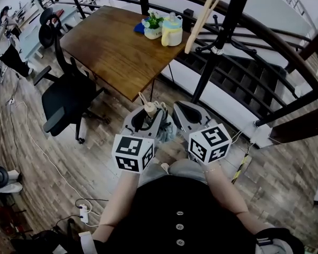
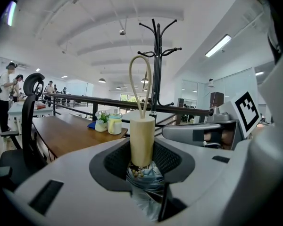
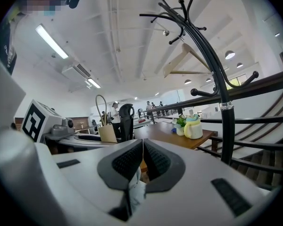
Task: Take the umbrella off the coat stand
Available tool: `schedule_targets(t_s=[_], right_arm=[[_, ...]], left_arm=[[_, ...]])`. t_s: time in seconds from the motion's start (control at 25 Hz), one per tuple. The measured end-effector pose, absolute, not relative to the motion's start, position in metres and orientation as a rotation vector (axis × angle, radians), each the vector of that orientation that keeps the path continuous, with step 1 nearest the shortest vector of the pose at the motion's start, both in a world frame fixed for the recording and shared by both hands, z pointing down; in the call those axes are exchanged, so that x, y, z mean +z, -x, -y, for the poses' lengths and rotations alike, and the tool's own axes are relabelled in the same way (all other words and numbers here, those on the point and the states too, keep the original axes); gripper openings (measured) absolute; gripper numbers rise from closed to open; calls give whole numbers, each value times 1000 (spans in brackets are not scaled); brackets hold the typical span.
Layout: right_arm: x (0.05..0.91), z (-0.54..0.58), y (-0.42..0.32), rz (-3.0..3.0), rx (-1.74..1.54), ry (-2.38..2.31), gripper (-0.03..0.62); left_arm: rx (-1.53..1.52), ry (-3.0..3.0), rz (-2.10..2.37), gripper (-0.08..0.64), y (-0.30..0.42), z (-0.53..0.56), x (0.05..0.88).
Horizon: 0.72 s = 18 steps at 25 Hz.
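- The umbrella point(image 1: 148, 110) was already off the coat stand point(image 1: 222, 36). It sat low in the centre of the head view, folded up, with its cream handle point(image 2: 142, 140) and loop pointing up.
- The left gripper point(image 2: 142, 160) was clamped on that handle, a pad on each side.
- The right gripper point(image 3: 142, 163), just beside it, had its jaws nearly together, pinching a bit of the pale blue fabric.
- The stand was at the upper right, well apart, with a wooden hanger point(image 1: 204, 17) on it.
- I'd say the lift-off looked done. The next move probably just needs a steady two-handed carry, maybe to the table point(image 1: 111, 46) at the upper left.
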State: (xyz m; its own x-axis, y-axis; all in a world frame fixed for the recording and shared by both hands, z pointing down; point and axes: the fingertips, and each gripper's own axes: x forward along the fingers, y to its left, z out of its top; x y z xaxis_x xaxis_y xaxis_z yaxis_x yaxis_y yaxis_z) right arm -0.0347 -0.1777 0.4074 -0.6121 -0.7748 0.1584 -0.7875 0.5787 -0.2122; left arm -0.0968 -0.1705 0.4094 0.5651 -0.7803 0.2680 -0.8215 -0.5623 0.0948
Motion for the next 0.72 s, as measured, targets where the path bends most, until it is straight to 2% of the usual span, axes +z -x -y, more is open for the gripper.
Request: schedule_targets(t_s=[0.72], right_arm=[[417,173,40,2721,431,-1361,29]], left_arm=[[321,-2653,1314,146,98,162,409]])
